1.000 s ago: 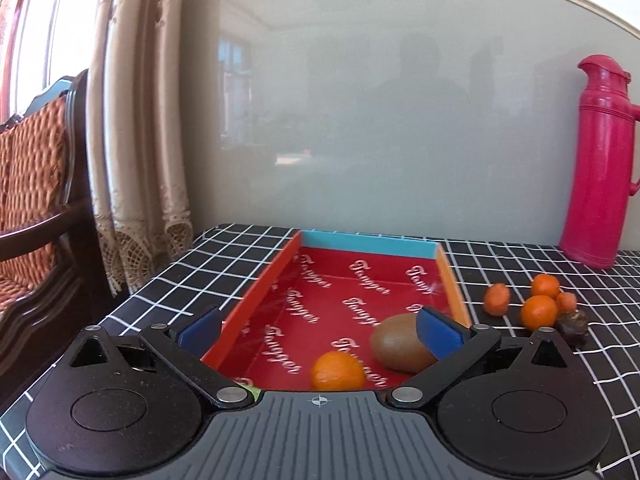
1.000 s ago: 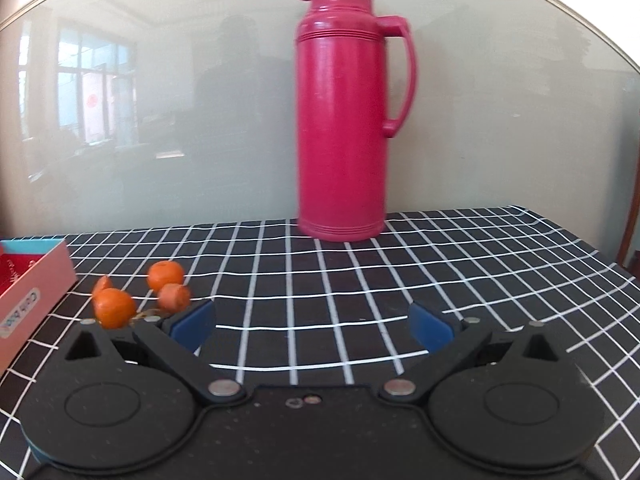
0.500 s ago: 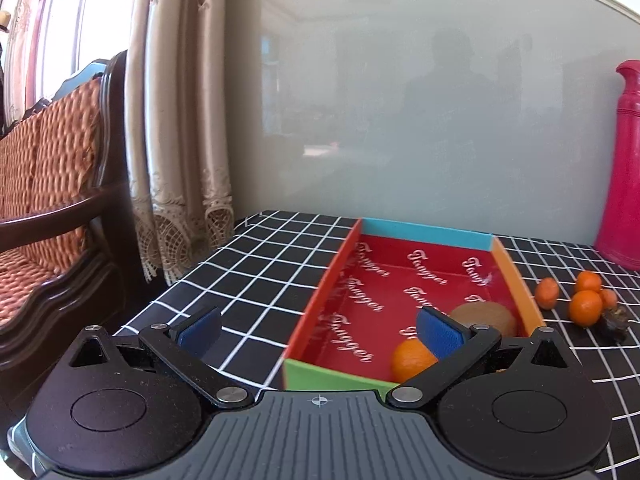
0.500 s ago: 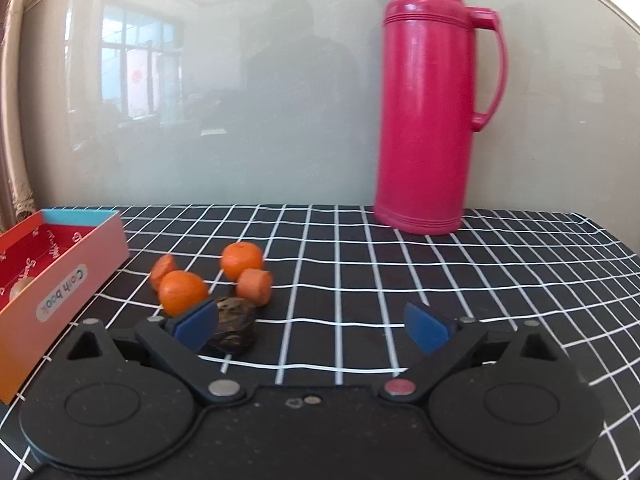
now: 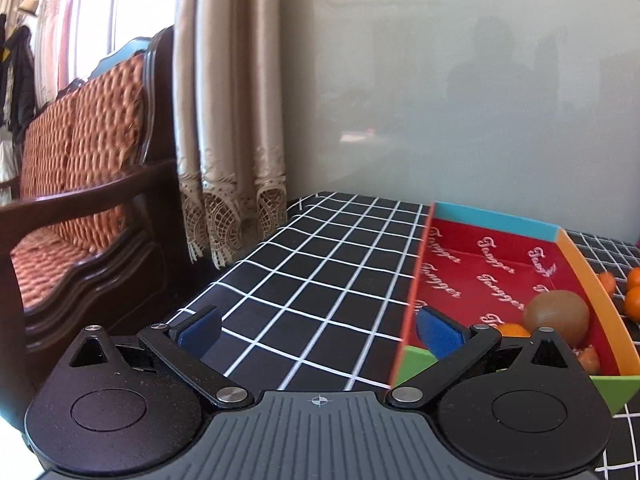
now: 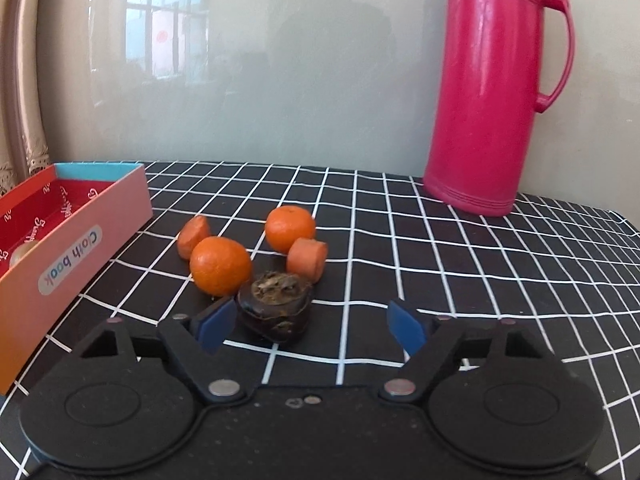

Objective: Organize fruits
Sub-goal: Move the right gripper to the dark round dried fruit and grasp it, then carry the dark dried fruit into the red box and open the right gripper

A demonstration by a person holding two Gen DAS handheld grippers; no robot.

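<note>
The right tool (image 6: 308, 322), jaws closing around the dark fruit (image 6: 274, 310) but not yet gripping, must next carry it to the box (image 6: 76, 236).

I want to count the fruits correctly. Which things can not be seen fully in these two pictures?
- Left wrist view: an orange fruit in the box is half hidden behind the left gripper.
- Same view: loose oranges are cut off by the right edge.
- Right wrist view: the box wall hides most of its contents.
</note>
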